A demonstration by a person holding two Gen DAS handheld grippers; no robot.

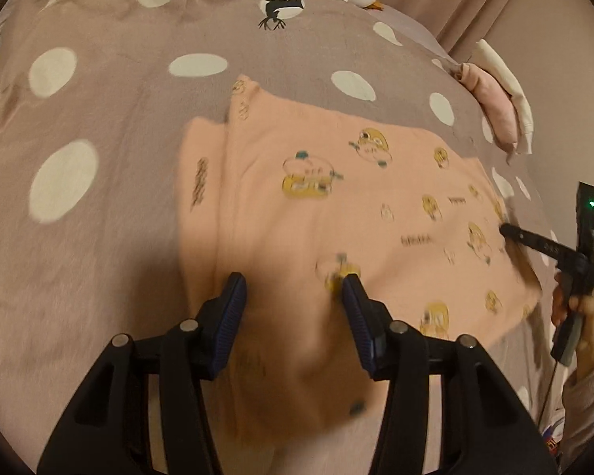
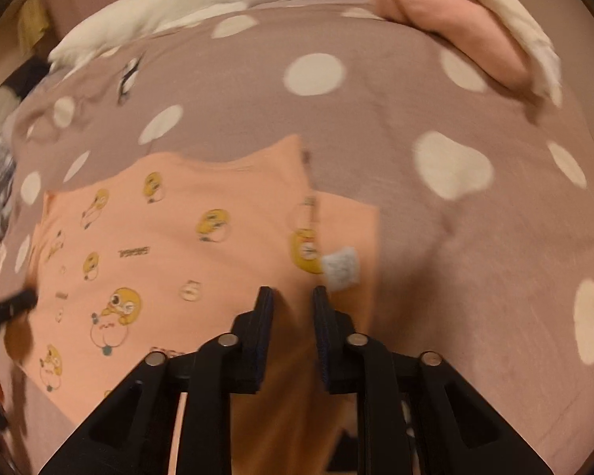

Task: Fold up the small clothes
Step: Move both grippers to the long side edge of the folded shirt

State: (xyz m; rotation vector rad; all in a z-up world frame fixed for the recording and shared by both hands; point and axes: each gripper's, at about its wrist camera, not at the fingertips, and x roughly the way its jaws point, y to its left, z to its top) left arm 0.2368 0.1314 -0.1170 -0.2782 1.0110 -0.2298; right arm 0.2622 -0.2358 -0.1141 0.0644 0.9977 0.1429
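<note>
Toy goose (image 2: 202,4) and folded pink cloth (image 2: 455,27) lying at far edge of spotted blanket (image 2: 376,111), well apart from peach shirt (image 2: 178,237). Left gripper (image 1: 293,289) apart over shirt; right gripper (image 2: 293,297) narrowed, grip unclear.

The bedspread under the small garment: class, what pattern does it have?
Mauve bedspread with large white spots; right wrist view.

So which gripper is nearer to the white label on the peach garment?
Right. The right gripper has its fingertips just beside the white label, at its lower left. The left gripper is at the far opposite edge of the peach garment.
</note>
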